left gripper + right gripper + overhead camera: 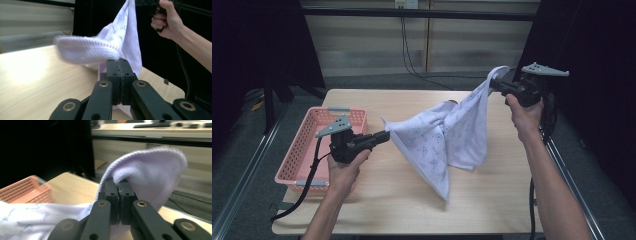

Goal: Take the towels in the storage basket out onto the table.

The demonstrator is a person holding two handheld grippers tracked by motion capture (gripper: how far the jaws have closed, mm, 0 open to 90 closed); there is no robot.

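Observation:
A white towel (pixel 447 135) with a pale blue print hangs above the wooden table (pixel 377 200), stretched between both grippers. My left gripper (pixel 384 135) is shut on one corner at the towel's lower left; in the left gripper view the stitched corner (pixel 87 50) folds over the closed jaws of that gripper (pixel 119 62). My right gripper (pixel 494 82) is held higher at the far right, shut on another corner. In the right gripper view that corner (pixel 152 175) drapes over the closed gripper (pixel 118 185). The towel's lower folds hang down to the tabletop.
A pink plastic basket (pixel 307 145) sits at the table's left edge, just behind my left hand; its rim (pixel 22 190) is also in the right gripper view. Black cables trail from both grippers. Dark curtains flank the table.

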